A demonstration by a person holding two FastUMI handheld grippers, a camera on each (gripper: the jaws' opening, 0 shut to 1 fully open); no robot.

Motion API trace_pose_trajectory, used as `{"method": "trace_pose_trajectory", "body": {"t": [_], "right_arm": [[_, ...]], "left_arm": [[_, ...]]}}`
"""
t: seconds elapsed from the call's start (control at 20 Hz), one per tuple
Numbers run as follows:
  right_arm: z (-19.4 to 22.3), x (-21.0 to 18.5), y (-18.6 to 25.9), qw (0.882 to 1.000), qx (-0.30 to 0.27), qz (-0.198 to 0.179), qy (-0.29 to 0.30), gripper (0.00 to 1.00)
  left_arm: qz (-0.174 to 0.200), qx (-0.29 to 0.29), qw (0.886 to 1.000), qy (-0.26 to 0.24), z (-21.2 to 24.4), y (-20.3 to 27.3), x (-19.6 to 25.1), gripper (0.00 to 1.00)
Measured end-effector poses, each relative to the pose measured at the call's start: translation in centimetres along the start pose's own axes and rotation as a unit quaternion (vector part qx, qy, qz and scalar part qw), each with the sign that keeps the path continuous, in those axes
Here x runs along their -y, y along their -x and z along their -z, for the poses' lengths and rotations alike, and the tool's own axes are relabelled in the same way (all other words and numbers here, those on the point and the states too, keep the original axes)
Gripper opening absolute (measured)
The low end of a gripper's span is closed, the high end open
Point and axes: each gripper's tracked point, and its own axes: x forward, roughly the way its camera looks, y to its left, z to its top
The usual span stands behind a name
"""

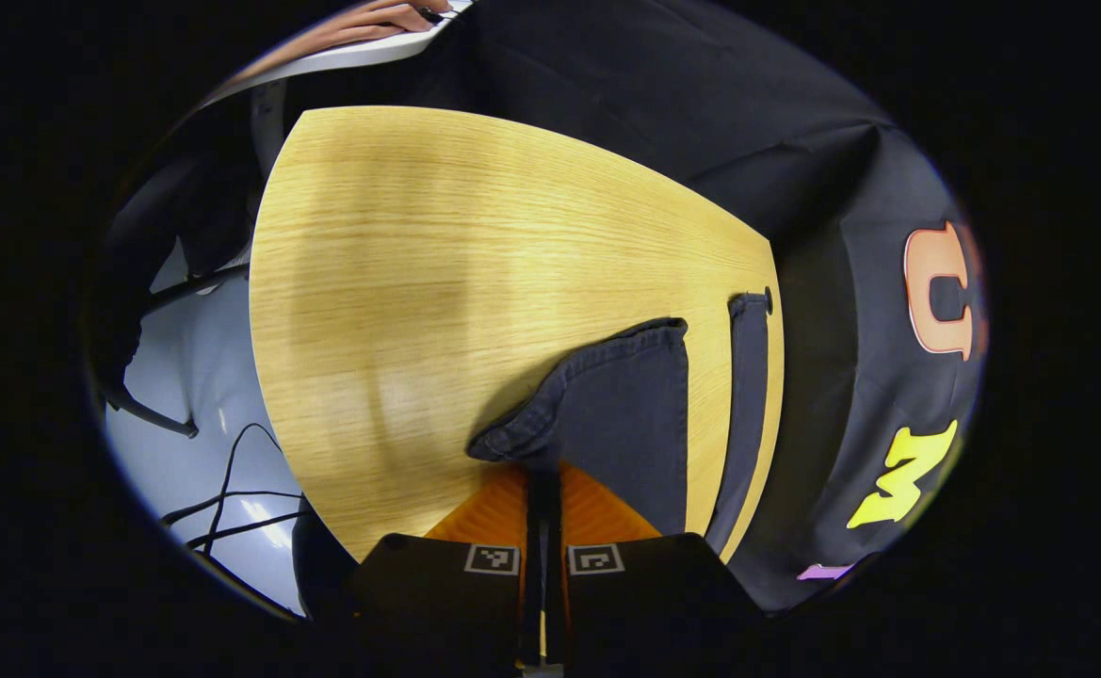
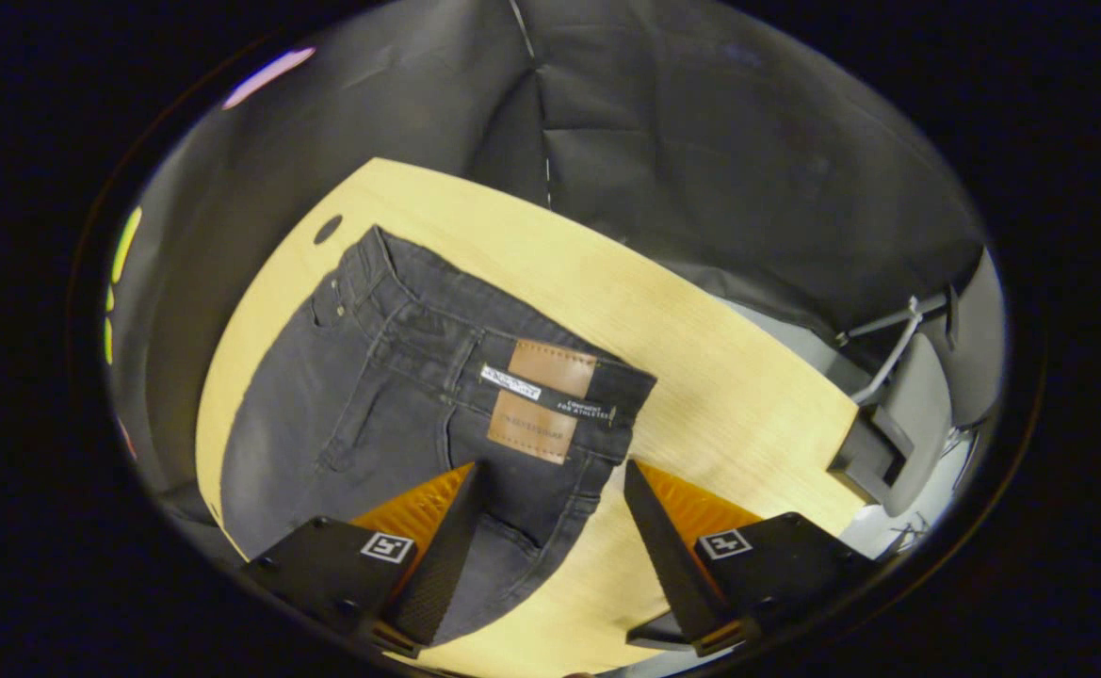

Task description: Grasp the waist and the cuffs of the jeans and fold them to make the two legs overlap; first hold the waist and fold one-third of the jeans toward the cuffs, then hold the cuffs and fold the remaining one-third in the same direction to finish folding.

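Left hand-held gripper (image 1: 542,471): fingers pinched together on a jeans (image 1: 621,414) cuff, fabric bunched right at the tips and running ahead and to the right over the wood surface (image 1: 437,273). Right hand-held gripper (image 2: 550,471): fingers spread wide, holding nothing, hovering above the jeans waist w/ its leather patch (image 2: 541,400) just ahead. Jeans lie flat on the surface, mostly left of this gripper.

The jeans (image 2: 390,405) lie on the table (image 2: 701,377), waist toward its middle.
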Motion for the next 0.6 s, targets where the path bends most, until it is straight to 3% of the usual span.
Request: {"method": "trace_pose_trajectory", "body": {"t": [0.05, 0.2, 0.25, 0.35, 0.45, 0.5, 0.6], "right_arm": [[0.03, 0.26, -0.24, 1.0, -0.003, 0.016, 0.021, 0.89], [0.13, 0.83, -0.43, 0.997, -0.002, 0.046, 0.069, 0.51], [-0.01, 0.46, -0.43, 0.996, -0.003, 0.037, 0.079, 0.5], [-0.04, 0.42, -0.31, 0.997, -0.005, 0.032, 0.07, 0.17], [-0.22, 0.38, -0.41, 0.997, 0.003, 0.024, 0.077, 0.12], [-0.02, 0.29, -0.5, 0.997, 0.003, 0.018, 0.076, 0.02], [-0.26, 0.2, -0.2, 0.998, 0.008, 0.004, 0.068, 0.06]], "left_arm": [[0.0, 0.001, 1.0, -0.001, 0.0, 0.02, 0.04, 0.05], [0.001, -0.003, 1.0, -0.008, -0.05, 0.03, -0.06, 0.05], [0.001, -0.004, 1.0, -0.01, -0.07, 0.03, -0.12, 0.05], [0.0, -0.005, 1.0, -0.008, -0.03, 0.08, -0.09, 0.05], [-0.001, -0.005, 1.0, -0.005, -0.04, 0.11, -0.01, 0.05], [-0.003, -0.006, 1.0, -0.011, -0.07, 0.14, 0.02, 0.05], [-0.01, -0.008, 1.0, -0.018, -0.05, 0.32, 0.11, 0.04]]}}
